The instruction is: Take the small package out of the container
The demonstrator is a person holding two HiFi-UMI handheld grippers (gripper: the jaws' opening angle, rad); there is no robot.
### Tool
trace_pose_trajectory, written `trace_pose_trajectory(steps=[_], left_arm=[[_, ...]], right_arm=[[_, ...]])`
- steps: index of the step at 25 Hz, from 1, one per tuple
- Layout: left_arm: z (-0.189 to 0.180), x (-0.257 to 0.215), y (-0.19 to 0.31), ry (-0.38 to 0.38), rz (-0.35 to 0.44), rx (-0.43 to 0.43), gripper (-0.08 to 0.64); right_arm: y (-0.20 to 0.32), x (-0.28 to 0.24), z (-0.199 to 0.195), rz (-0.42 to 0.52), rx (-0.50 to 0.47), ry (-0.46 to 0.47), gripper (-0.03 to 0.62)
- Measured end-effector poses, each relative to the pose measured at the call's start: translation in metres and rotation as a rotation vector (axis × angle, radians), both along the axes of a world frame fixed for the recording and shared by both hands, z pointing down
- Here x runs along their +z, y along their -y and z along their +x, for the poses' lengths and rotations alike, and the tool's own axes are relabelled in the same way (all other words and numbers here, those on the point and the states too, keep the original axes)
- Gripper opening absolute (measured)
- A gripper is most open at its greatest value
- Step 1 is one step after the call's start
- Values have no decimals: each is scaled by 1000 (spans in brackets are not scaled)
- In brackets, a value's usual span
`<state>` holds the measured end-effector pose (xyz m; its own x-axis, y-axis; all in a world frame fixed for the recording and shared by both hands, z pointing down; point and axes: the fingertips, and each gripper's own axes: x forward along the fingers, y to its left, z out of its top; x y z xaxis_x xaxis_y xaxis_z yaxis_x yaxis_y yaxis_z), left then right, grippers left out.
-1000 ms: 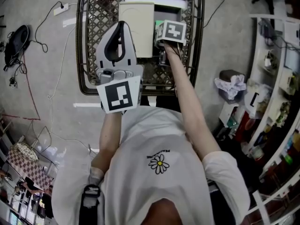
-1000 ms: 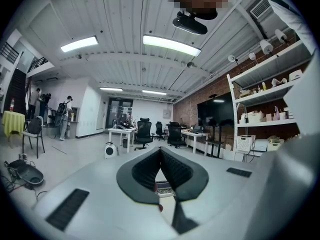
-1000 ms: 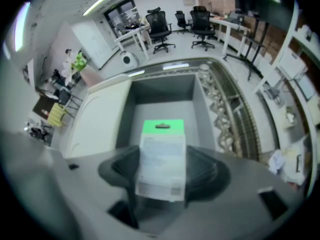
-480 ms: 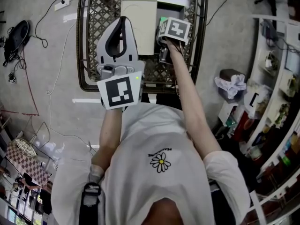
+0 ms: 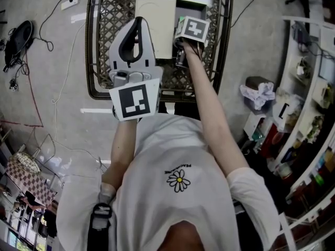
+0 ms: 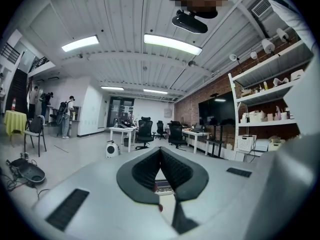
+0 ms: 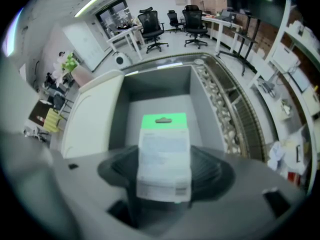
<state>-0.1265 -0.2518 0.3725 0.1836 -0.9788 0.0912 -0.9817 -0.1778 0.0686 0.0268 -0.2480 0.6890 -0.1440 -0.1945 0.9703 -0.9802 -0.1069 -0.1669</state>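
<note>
Left gripper [image 6: 160, 153]: held up clear of the table, aimed out across the room. Its 2 dark pads [image 6: 142, 171] are pressed together at the tips with nothing between them.
Right gripper [image 7: 165, 173]: reaches out over the container, arm extended. Its jaws are clamped on the small package from both sides.
Small package [image 7: 164, 149]: flat white pack with a green hanging tab at its far end. It sits upright between the right jaws, above the container's open interior and not touching its floor.
Container [image 7: 201, 96]: grey open-topped box, with nothing seen on its visible floor.
Lid [image 7: 95, 119]: white panel lying just beside the container on its left side; in the head view it shows as a pale rectangle [image 5: 154, 20].
Table [image 5: 104, 33]: dark lattice-work top with a raised rim, bearing the container and lid.
Left gripper, head view [image 5: 135, 26]: white body over the near-left part of the table.
</note>
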Motion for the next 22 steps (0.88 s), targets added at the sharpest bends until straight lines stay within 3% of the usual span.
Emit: trace_pose_trajectory(steps=[5,15,22], left_arm=[[4,-3,-5,0,8,8,25],[5,-17,-15,10,43,4,25],[6,-45,-23,8,94,-4,25]], right_arm=[[-3,3,0,1,4,7,308],[6,-6,1,112,-31,11,308],[30,-64,6,282,-35,32,308]])
